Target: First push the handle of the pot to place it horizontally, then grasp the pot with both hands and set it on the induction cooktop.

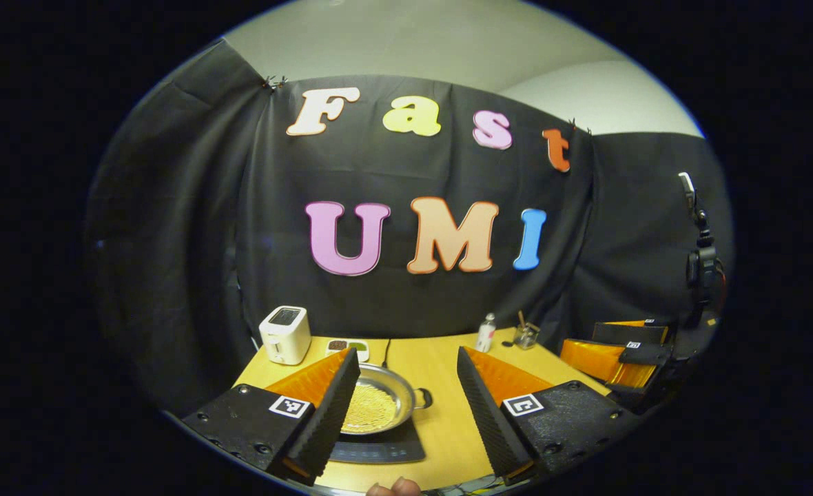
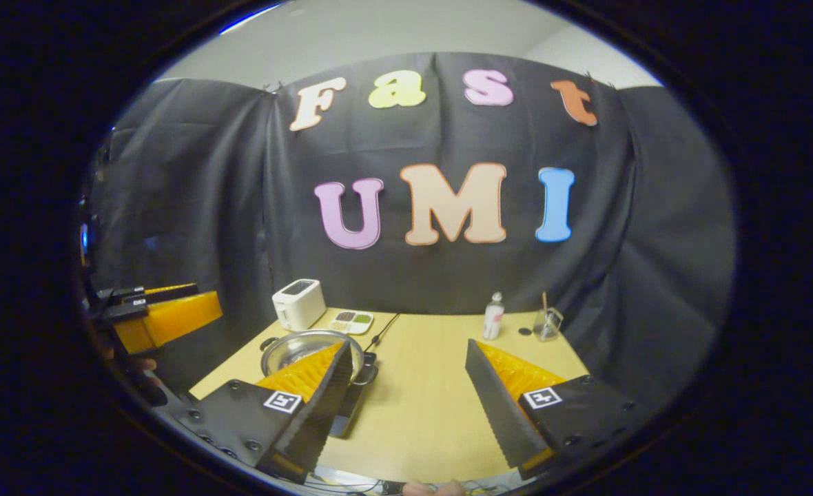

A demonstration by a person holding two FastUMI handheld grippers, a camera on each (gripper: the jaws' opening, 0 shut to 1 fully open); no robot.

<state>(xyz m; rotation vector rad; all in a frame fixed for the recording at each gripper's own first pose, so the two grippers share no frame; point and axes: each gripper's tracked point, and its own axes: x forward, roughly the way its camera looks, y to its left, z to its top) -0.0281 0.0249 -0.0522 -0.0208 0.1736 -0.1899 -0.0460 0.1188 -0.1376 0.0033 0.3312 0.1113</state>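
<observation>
Pot point(image 1: 379, 405): seated on cooktop point(image 1: 386, 449), left of table point(image 1: 441, 365) centre, handle sideways. Left gripper point(image 1: 406, 406) and right gripper point(image 2: 406, 393): both spread wide, holding nothing. Placement looks complete; you need only lift your 2 tools clear.

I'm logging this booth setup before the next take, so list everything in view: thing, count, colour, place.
pot: 1, silver, pale yellow contents, on the cooktop
induction cooktop: 1, black, table's near left
toaster: 1, white, far left corner
sectioned dish: 1, white, brown and green fillings, beside toaster
bottle: 1, white, far right
glass with stick: 1, clear, right of bottle
table: 1, light wood
left gripper: 1, open, holding nothing
right gripper: 1, open, holding nothing
fingertips: person's, bottom edge
</observation>
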